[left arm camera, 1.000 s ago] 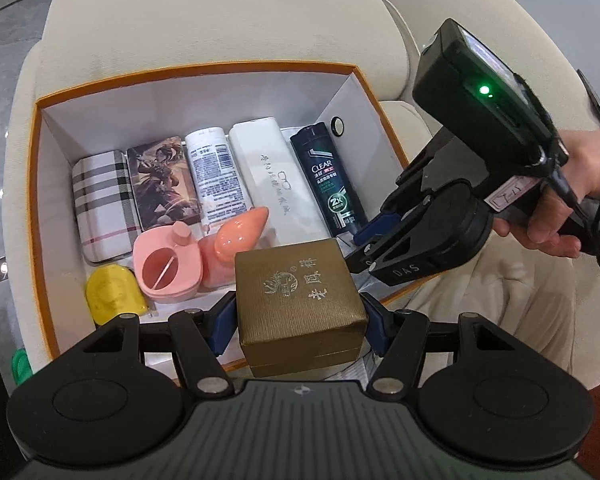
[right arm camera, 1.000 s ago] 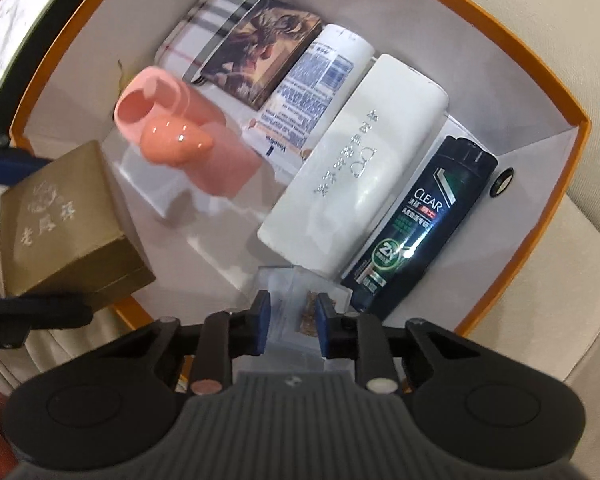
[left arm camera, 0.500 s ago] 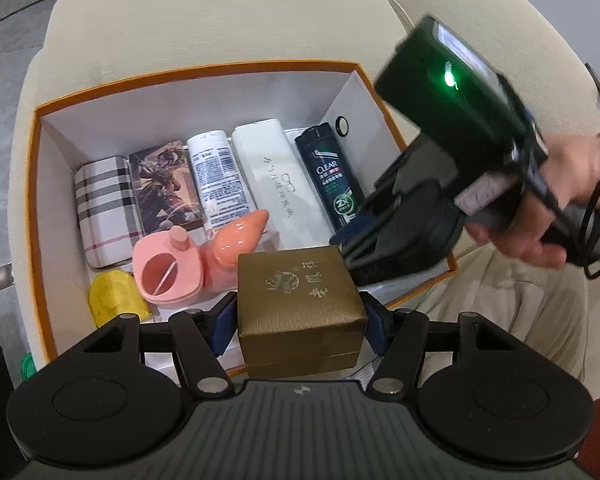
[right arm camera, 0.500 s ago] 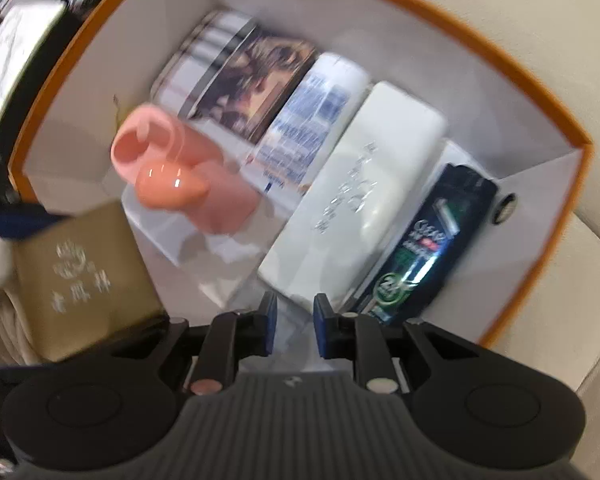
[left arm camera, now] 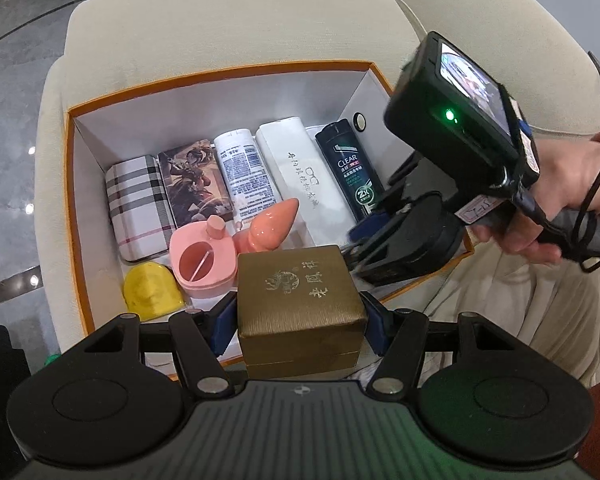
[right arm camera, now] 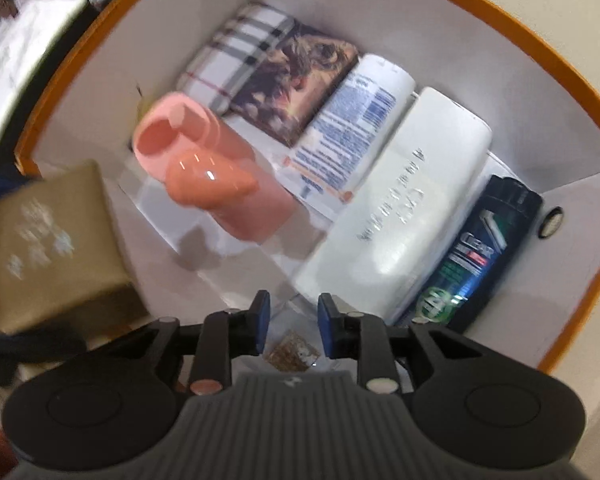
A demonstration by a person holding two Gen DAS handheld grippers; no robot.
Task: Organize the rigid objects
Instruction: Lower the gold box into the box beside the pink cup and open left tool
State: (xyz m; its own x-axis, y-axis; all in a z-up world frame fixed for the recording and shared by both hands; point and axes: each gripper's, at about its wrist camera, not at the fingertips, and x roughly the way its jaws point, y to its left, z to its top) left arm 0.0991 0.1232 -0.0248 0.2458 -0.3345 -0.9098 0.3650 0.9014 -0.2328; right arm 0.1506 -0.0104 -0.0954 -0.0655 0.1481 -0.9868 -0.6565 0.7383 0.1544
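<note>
Home living room: cream upholstered armchairs (left arm camera: 220, 32), polished grey marble floor (left arm camera: 8, 60), orange-rimmed storage box (left arm camera: 220, 74) of toiletries.

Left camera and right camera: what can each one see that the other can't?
Only the left camera shows the yellow thing in the box's near corner, the person's hand, and the left hand-held gripper shut on the gold box.

Only the right camera shows the small clear packet between the right hand-held gripper's open fingers.

Both show the orange box, plaid case, picture case, white bottle, white case, dark shampoo bottle and pink holder.
</note>
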